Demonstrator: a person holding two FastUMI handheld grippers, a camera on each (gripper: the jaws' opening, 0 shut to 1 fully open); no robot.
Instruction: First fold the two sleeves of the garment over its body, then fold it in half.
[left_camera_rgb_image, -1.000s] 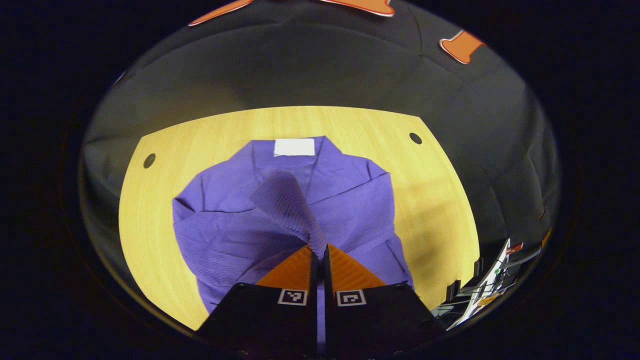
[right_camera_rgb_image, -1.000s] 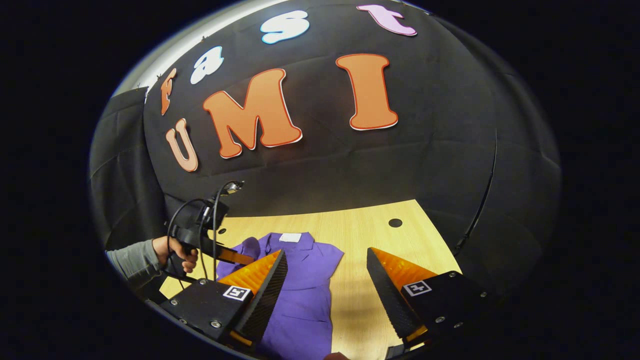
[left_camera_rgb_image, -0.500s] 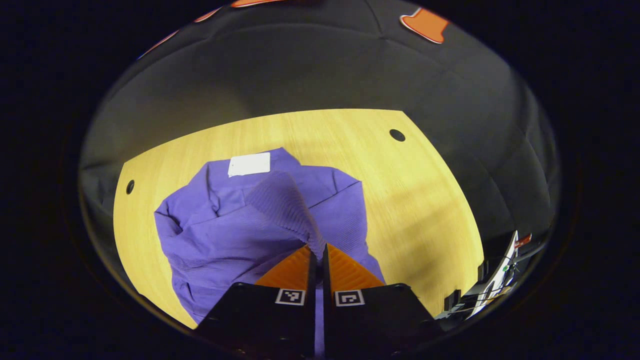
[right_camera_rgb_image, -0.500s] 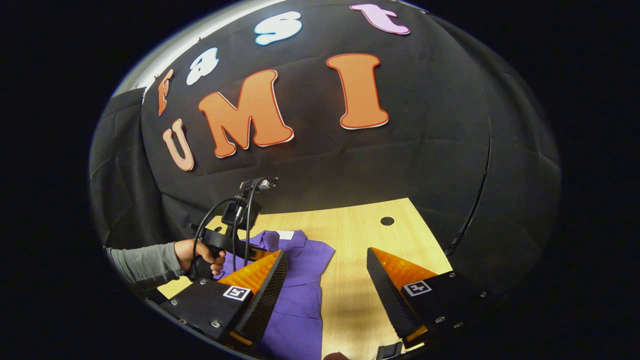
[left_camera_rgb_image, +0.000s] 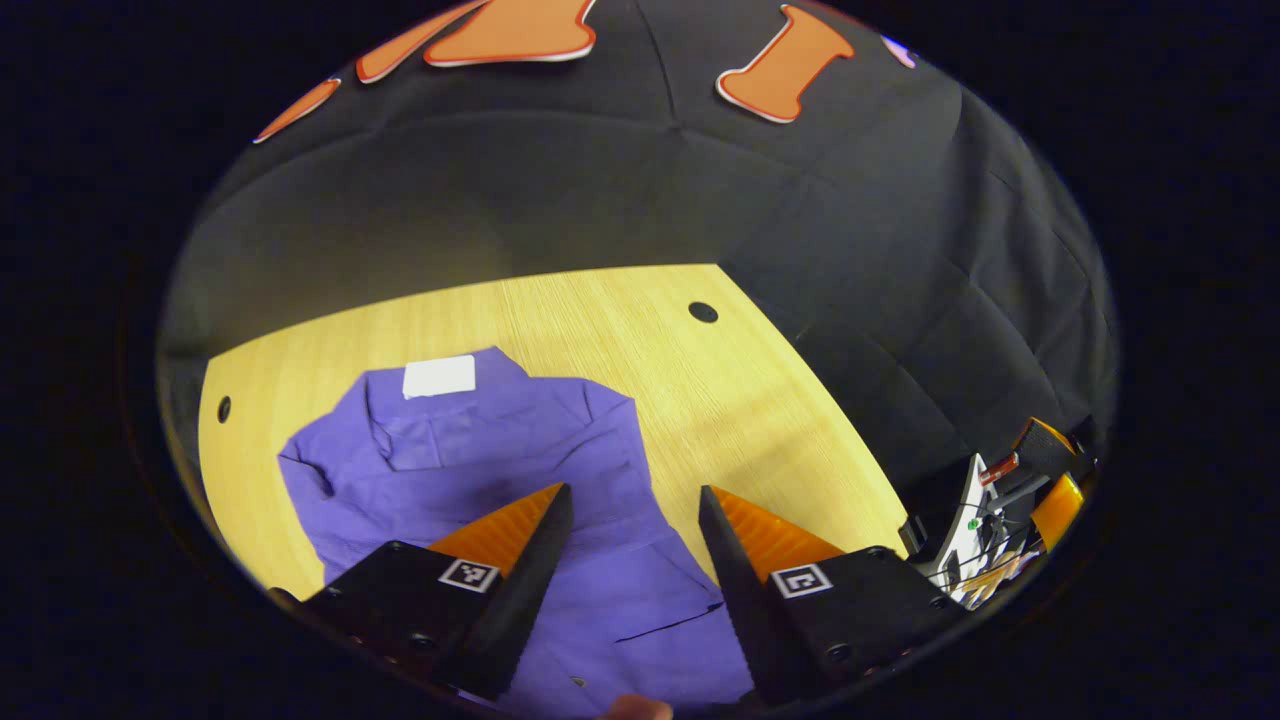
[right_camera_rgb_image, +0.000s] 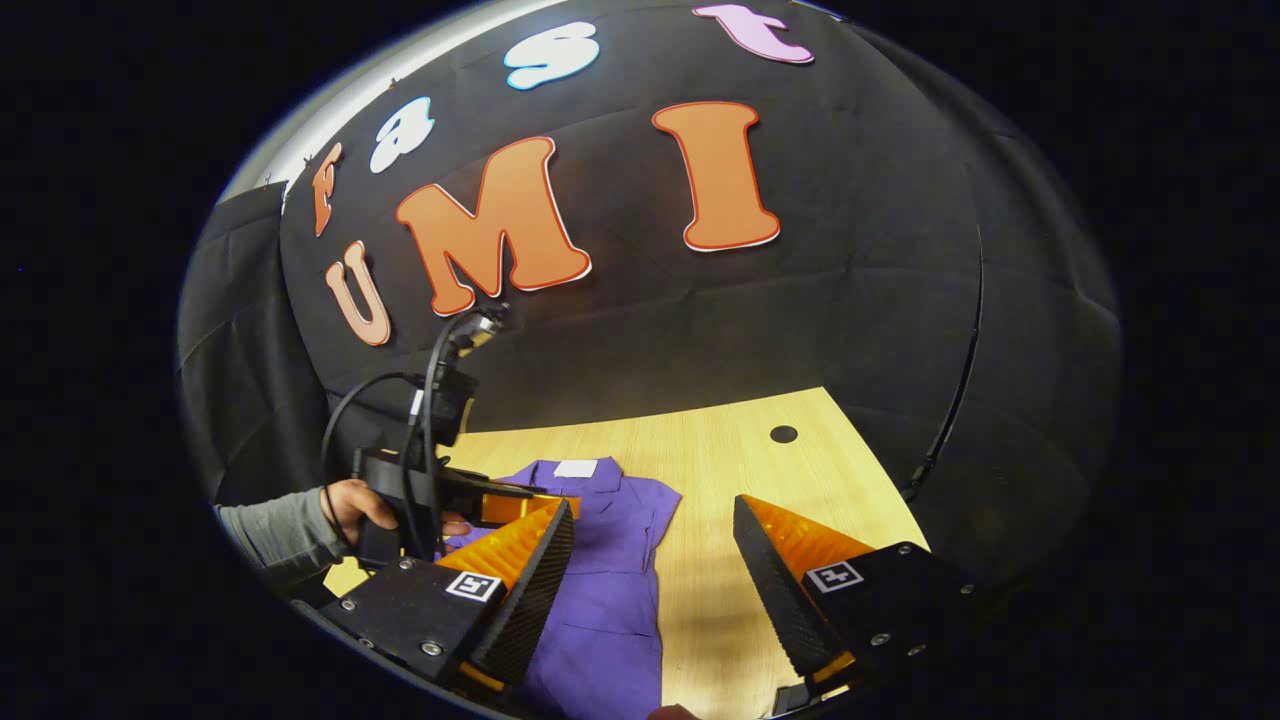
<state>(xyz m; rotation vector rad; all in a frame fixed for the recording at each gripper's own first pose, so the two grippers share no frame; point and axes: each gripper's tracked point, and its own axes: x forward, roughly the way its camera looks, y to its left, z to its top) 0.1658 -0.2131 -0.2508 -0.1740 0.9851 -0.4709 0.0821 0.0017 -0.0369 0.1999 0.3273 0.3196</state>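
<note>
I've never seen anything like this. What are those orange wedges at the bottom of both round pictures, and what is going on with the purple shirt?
No robot here: a person holds a two-finger gripper in each hand, and each carries a fisheye camera looking along its fingers. The orange wedges are those fingers. The left gripper view looks past the left gripper; the right gripper view looks past the right gripper and also catches the person's hand holding the left gripper farther off. Both grippers are open and hold nothing. On the light wooden table lies the purple collared shirt with a white label at its neck. It lies as a narrow shape with no sleeve spread out to the side. The job is folding it.
</note>
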